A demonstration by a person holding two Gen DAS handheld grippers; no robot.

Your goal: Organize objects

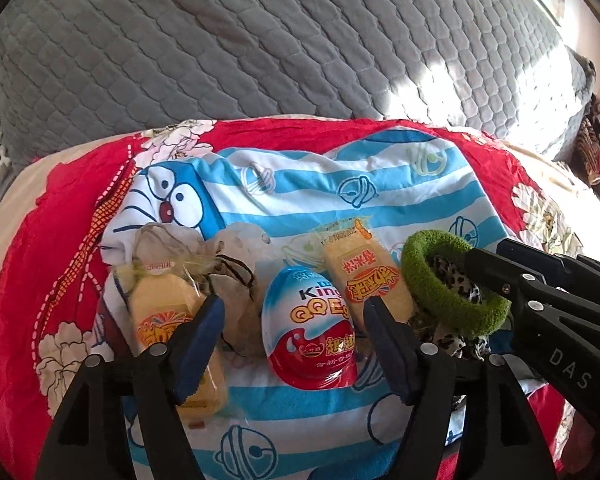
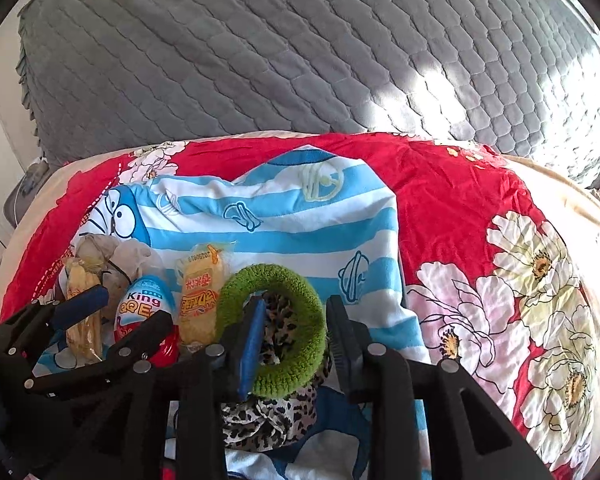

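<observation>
Left wrist view: the left tongs (image 1: 292, 332) hang open over a blue-and-white striped cartoon cloth (image 1: 300, 196) spread on a red floral quilt (image 1: 60, 280), with a chocolate egg (image 1: 306, 328) lying between the two blue-padded fingers. A yellow snack packet (image 1: 364, 276) lies just right of the egg, another yellow packet (image 1: 160, 312) and a small drawstring pouch (image 1: 232, 276) to its left. Right wrist view: the right tongs (image 2: 296, 336) are open around one side of a green fuzzy hair tie (image 2: 296, 320), one finger inside the ring, one outside. The ring rests on a leopard-print scrunchie (image 2: 268, 420). A grey quilted bedspread (image 2: 260, 60) lies behind.
</observation>
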